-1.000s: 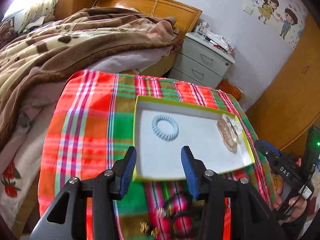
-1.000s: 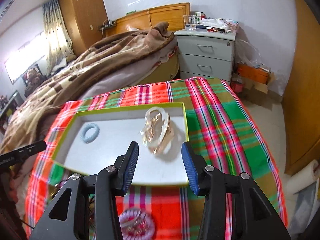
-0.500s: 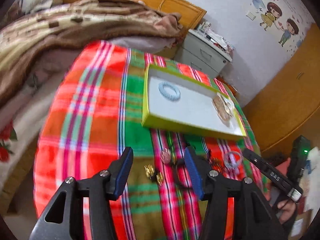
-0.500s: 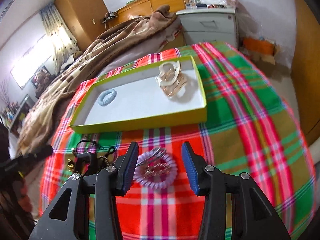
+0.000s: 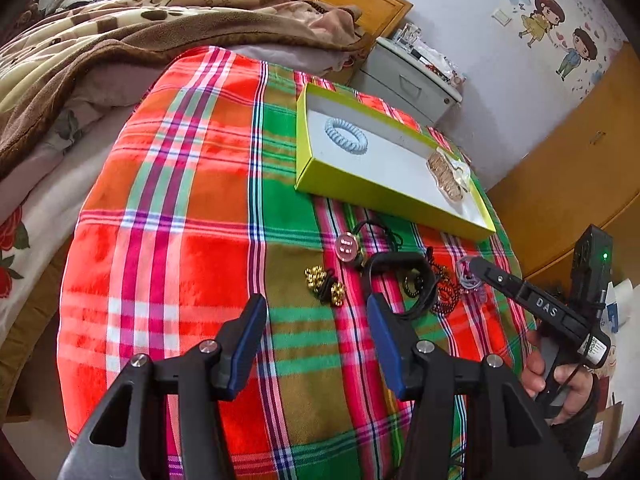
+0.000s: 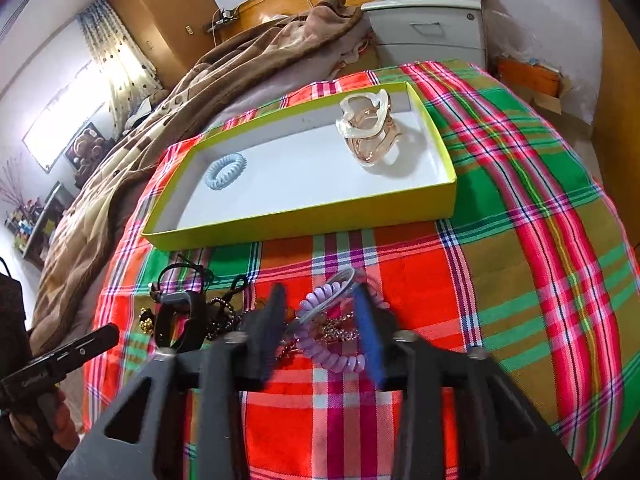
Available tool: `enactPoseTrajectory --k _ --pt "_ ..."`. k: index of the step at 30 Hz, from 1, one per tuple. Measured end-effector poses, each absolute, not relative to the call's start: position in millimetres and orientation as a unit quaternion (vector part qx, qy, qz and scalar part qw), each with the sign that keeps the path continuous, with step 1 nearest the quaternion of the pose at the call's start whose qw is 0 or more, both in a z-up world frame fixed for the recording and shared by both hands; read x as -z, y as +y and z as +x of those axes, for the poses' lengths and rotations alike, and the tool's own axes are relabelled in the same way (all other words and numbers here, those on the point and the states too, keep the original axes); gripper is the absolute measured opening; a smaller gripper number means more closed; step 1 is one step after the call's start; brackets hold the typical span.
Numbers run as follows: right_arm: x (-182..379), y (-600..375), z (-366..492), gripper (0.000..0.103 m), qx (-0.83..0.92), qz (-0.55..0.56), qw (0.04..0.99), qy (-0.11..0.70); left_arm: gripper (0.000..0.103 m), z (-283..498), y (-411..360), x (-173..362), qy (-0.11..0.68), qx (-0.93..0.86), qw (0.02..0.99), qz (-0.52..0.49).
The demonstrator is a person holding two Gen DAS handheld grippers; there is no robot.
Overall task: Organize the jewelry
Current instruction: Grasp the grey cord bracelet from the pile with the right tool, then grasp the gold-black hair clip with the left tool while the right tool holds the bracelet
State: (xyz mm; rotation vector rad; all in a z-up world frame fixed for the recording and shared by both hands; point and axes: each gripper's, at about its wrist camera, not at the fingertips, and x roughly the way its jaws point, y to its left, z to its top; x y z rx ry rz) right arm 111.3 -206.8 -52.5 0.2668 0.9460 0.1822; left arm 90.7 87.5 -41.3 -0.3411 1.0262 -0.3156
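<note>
A yellow-green tray (image 5: 384, 194) (image 6: 304, 220) on the plaid cloth holds a blue coil hair tie (image 5: 346, 135) (image 6: 225, 171) and a clear-gold hair claw (image 5: 448, 174) (image 6: 370, 134). In front of it lie a gold-bead tie (image 5: 325, 285), a round pink charm on a black cord (image 5: 347, 246), a black band (image 5: 400, 280) (image 6: 180, 318) and a purple coil hair tie (image 6: 332, 332) with a gold chain. My left gripper (image 5: 316, 330) is open above the cloth, just short of the gold-bead tie. My right gripper (image 6: 320, 320) is open, its jaws either side of the purple coil tie.
The plaid cloth (image 5: 180, 200) covers a round-edged table. A bed with a brown blanket (image 5: 120, 20) lies to the left and behind. A grey nightstand (image 6: 428, 28) stands beyond the tray. Wooden wardrobe doors (image 5: 568, 176) are on the right.
Both grippers have drawn back from over the tray and dropped toward the loose jewelry in front. The right gripper now straddles the purple coil tie, jaws somewhat narrower.
</note>
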Motion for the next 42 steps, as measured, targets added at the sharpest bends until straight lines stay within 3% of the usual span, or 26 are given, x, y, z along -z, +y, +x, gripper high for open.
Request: enactPoseTrajectory --k 4,12,13,26,42 --pt "48.9 -206.8 107.7 0.01 -0.079 0.117 0.885 0.443 0.053 90.2 85.5 41.8 0.488 0.151 0.845 -0.155" --pt "36.2 -214.4 97.7 0.007 -0.093 0.12 0.899 0.412 0.05 88.8 77.0 41.0 0.486 0.148 0.851 -0.131" --pt "33.9 -215.7 95.6 0.002 -0.103 0.126 0.899 0.407 0.05 88.6 76.6 41.2 0.486 0.144 0.852 -0.129" --pt "18.1 -219.7 77.0 0.003 -0.177 0.19 0.888 0.379 0.05 86.1 70.9 41.9 0.483 0.128 0.861 -0.092" --pt "3.4 -223.6 53.2 0.003 -0.181 0.185 0.9 0.35 0.051 101.3 40.6 48.5 0.474 0.117 0.872 -0.017"
